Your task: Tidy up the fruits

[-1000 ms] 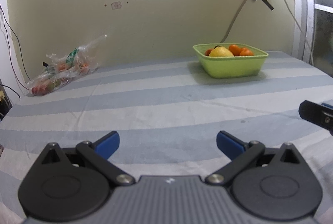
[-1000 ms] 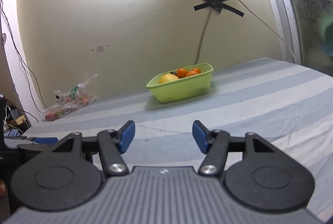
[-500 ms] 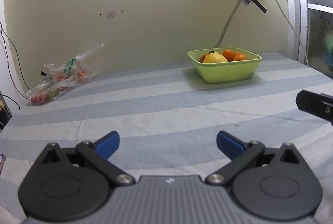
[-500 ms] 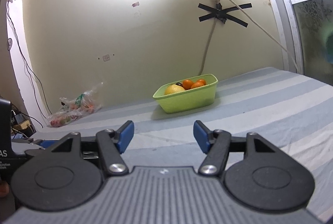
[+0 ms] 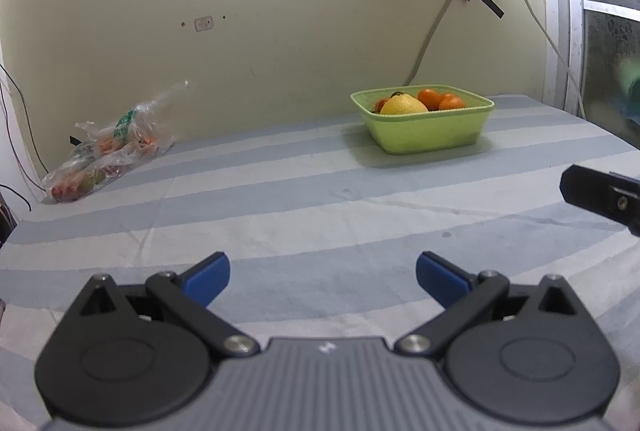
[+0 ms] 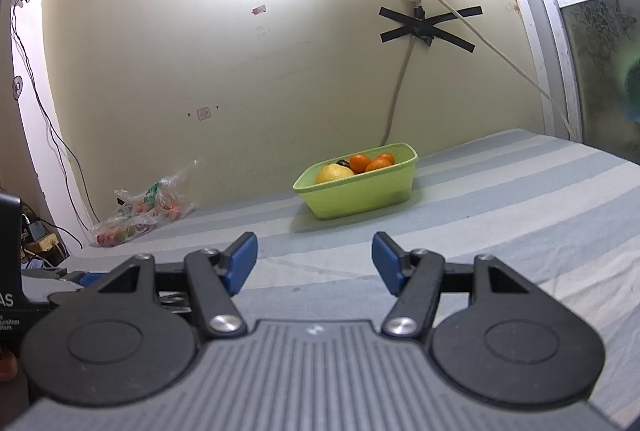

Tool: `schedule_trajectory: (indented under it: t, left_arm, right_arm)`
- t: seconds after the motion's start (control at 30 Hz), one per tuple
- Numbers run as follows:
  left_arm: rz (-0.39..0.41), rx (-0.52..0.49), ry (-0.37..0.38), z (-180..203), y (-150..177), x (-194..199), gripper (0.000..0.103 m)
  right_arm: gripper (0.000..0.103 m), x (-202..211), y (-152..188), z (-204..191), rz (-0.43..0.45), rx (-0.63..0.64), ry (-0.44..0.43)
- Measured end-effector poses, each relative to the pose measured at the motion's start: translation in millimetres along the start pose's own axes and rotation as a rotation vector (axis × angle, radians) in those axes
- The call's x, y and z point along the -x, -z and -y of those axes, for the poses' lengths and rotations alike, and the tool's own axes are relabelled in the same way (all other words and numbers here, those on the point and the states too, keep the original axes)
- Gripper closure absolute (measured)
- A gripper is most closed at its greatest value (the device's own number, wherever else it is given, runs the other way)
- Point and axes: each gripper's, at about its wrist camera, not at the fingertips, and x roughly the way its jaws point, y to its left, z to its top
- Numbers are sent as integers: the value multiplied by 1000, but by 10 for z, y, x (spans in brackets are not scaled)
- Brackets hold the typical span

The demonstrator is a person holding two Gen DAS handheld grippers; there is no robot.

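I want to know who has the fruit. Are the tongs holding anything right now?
No. The left tongs and the right tongs are both open with nothing between them. The fruit sits in the green tub and the plastic bag.

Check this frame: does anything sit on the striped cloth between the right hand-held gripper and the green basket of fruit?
Nothing visible does. The right hand-held gripper is open and empty, and only bare striped cloth lies between it and the green basket. The plastic bag lies well off to the left by the wall.
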Motion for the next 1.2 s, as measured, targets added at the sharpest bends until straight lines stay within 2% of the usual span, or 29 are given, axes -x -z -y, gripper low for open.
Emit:
schedule_trajectory:
  t: [0.6,1.2]
  left_arm:
    - [-52,-31,-5,66,30,-61,0]
    - [-55,-76,-28,154,65,-79,0]
  right_arm:
    - [37,-23,16,13,-6,-10,6]
    - [37,-21,47,35,-8,-20,9]
